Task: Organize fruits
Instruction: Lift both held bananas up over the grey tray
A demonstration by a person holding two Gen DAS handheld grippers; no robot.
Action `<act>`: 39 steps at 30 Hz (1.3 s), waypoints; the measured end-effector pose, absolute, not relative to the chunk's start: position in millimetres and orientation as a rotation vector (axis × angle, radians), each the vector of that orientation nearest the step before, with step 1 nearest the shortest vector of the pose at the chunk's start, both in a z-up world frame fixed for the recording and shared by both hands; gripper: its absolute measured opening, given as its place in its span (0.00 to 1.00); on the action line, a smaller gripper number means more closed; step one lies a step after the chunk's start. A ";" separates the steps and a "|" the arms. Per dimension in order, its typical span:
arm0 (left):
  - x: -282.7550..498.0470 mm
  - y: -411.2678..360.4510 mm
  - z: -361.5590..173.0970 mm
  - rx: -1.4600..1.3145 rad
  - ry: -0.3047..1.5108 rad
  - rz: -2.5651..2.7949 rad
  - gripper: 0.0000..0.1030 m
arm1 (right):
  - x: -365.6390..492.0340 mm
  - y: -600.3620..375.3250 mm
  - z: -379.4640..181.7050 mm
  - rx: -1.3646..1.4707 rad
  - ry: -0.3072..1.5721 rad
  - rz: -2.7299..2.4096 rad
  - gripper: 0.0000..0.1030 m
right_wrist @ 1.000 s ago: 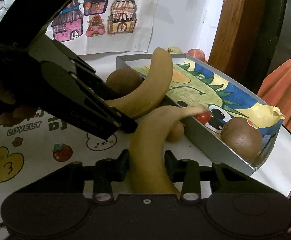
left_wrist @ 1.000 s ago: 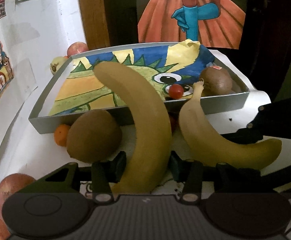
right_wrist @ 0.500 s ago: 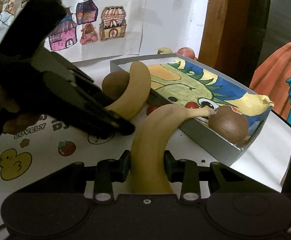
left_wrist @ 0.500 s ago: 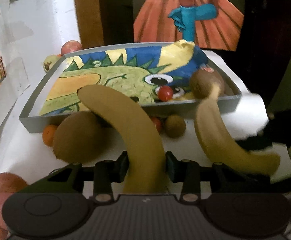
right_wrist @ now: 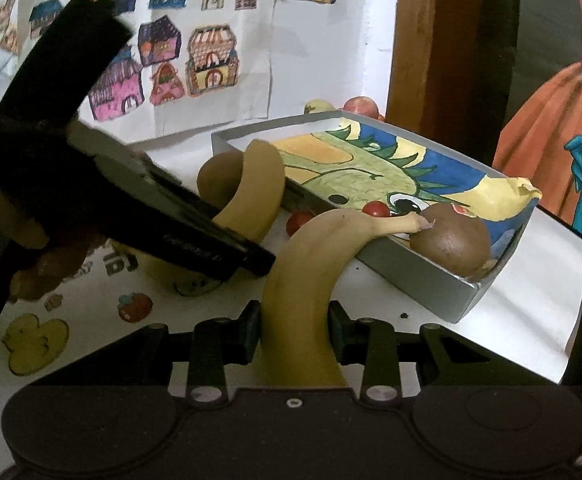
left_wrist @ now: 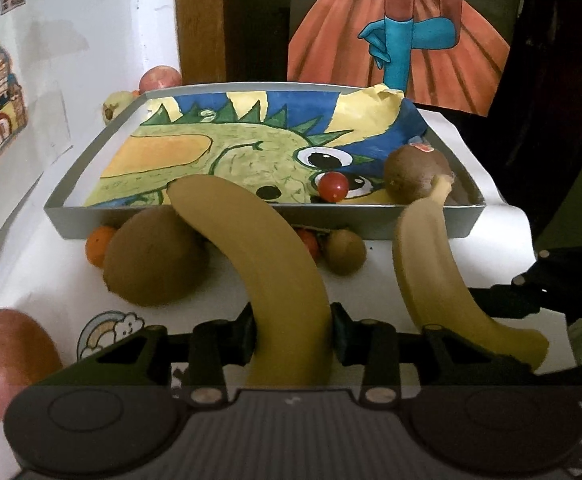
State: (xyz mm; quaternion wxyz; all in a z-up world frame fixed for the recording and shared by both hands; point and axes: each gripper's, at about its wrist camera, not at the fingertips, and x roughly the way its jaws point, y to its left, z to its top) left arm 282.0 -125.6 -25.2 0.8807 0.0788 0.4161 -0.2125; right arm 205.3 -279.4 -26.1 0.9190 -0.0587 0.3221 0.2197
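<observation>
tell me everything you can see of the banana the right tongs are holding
The banana is yellow, unpeeled and strongly curved, its skin dull with a few small dark specks. The right tongs are shut on its lower part, and it rises up and forward. Its stem end, pale and frayed at the tip, reaches over the grey tray's near wall beside the kiwi lying inside; whether they touch is unclear. Its other end is hidden behind the tongs' body.

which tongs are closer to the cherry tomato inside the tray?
Right. The right tongs hold a banana whose stem reaches beside the cherry tomato; the left tongs sit further back, before the tray.
</observation>
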 end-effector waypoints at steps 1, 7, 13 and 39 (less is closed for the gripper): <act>279.7 -124.8 -22.3 0.164 0.863 -0.443 0.39 | 204.3 -280.8 -24.4 -0.111 0.659 0.451 0.36; 272.7 -120.3 6.2 0.129 0.836 -0.438 0.39 | 201.0 -289.2 -6.0 -0.070 0.621 0.452 0.35; 278.6 -121.4 40.3 0.109 0.752 -0.412 0.39 | 216.5 -303.0 22.4 -0.038 0.564 0.429 0.35; 379.9 -118.6 5.8 -0.130 0.663 -0.328 0.39 | 362.9 -308.7 10.1 0.071 0.631 0.344 0.36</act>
